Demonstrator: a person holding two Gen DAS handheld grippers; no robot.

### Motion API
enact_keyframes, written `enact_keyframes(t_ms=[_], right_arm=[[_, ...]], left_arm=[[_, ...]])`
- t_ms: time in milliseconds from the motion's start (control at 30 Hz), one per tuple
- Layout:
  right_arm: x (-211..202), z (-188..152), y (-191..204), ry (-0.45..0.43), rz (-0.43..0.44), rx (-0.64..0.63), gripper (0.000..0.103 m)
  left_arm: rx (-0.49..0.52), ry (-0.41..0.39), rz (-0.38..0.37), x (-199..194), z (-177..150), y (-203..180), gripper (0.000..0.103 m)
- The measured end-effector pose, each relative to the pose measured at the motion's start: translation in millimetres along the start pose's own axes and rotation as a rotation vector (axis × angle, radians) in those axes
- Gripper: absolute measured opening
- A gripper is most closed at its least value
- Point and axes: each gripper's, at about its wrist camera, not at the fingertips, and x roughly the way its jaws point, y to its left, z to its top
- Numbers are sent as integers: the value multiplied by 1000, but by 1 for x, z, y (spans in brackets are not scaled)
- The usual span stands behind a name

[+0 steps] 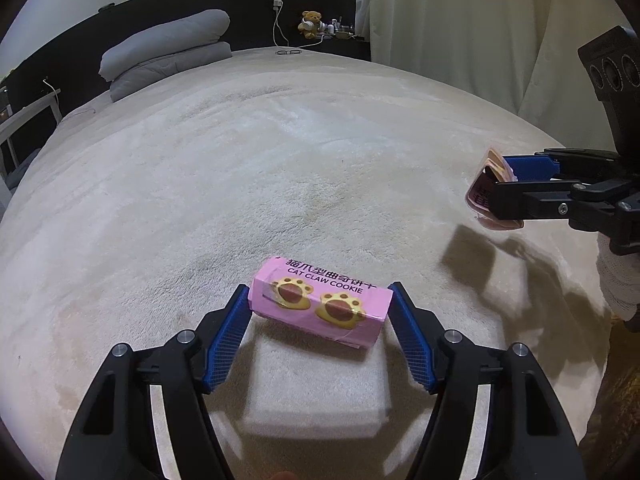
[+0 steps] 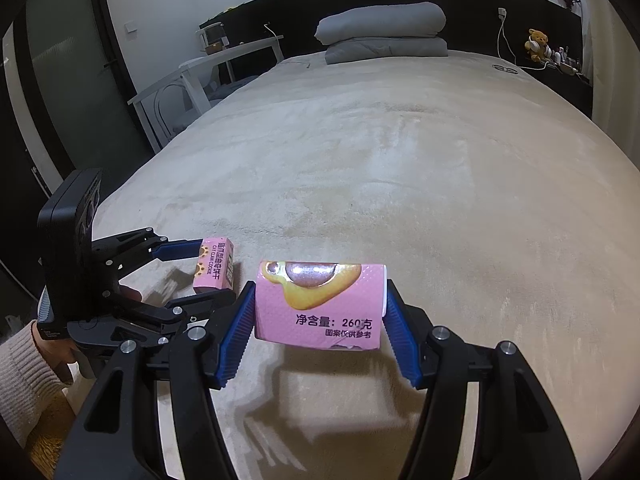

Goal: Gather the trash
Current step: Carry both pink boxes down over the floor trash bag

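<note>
Left hand-held gripper (image 1: pixel 320 300): blue pads pinching the cookie box (image 1: pixel 320 307) by its two short ends, box raised clear of the bed (image 1: pixel 280 152), shadow directly beneath. Right hand-held gripper (image 2: pixel 318 308): likewise pinching a pink carton piece (image 2: pixel 320 305) across its width, also lifted off the blanket.

Judged step: carrying both pieces of trash away to wherever they get collected; no bin in either view. Worth keeping the squeeze steady and light, since thin card probably buckles or slips under a hard or uneven grip. Worth keeping each box level and the two hand-held grippers apart during the carry.

Left wrist view only: the "CAT CLAW COOKIE" face with two paw cookies, the curtain beyond the right hand-held gripper, and the right piece seen edge-on as an open, flattened shell. Right wrist view only: the net-weight print, a torn lower edge on the carton piece, the sleeve and hand behind the left hand-held gripper, and a white chair further left of it, beside the bed.
</note>
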Motion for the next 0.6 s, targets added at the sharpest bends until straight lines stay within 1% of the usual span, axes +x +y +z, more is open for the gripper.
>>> enact_keyframes(t_ms=[67, 400, 600], right_arm=[[-2, -1, 1, -3, -1, 3, 61], [-28, -14, 3, -34, -12, 32, 61], [-51, -29, 9, -59, -12, 44, 61]], left_arm=[[-5, -10, 14, -5, 0, -3, 68], [-27, -21, 25, -36, -7, -21, 68], [-69, -59, 13, -66, -15, -33, 68]])
